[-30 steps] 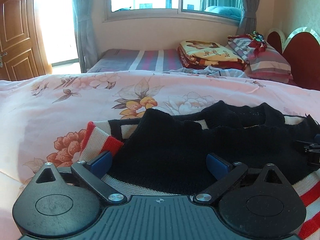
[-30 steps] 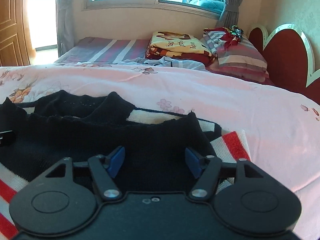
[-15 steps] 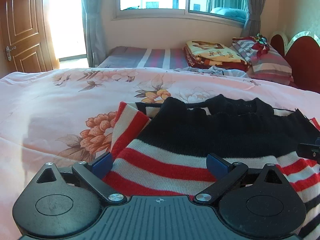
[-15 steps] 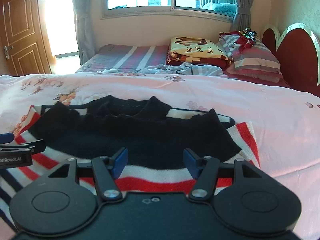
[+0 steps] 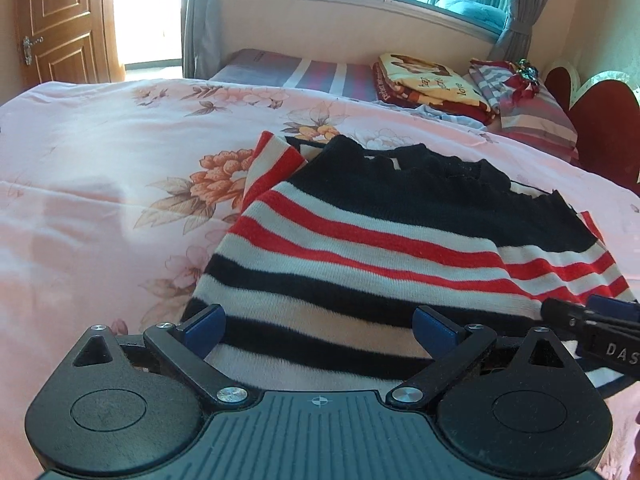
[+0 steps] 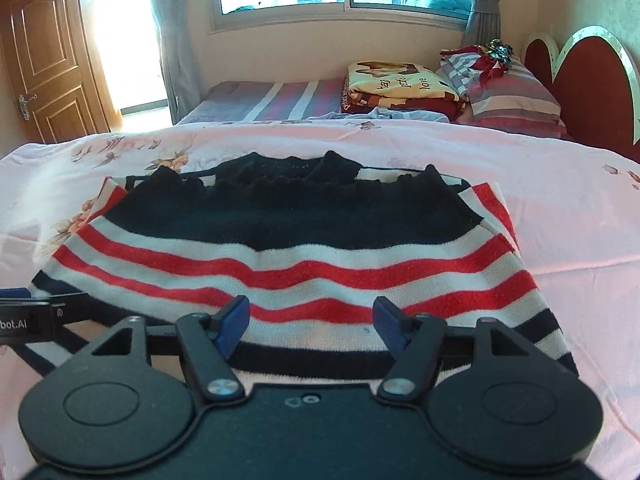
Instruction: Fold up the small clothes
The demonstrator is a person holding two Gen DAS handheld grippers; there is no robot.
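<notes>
Striped knit sweater (image 6: pixel 288 248) in black, red and white lay folded on the pink floral bedspread (image 5: pixel 100 168), its black band toward the window, while the left gripper (image 5: pixel 318 330) and right gripper (image 6: pixel 311 322) stood spread wide at its near edge, holding nothing.

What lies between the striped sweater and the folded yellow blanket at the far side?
In the right wrist view, only the pink floral bedcover and a crumpled light blue cloth lie between the striped sweater and the folded yellow blanket.
</notes>
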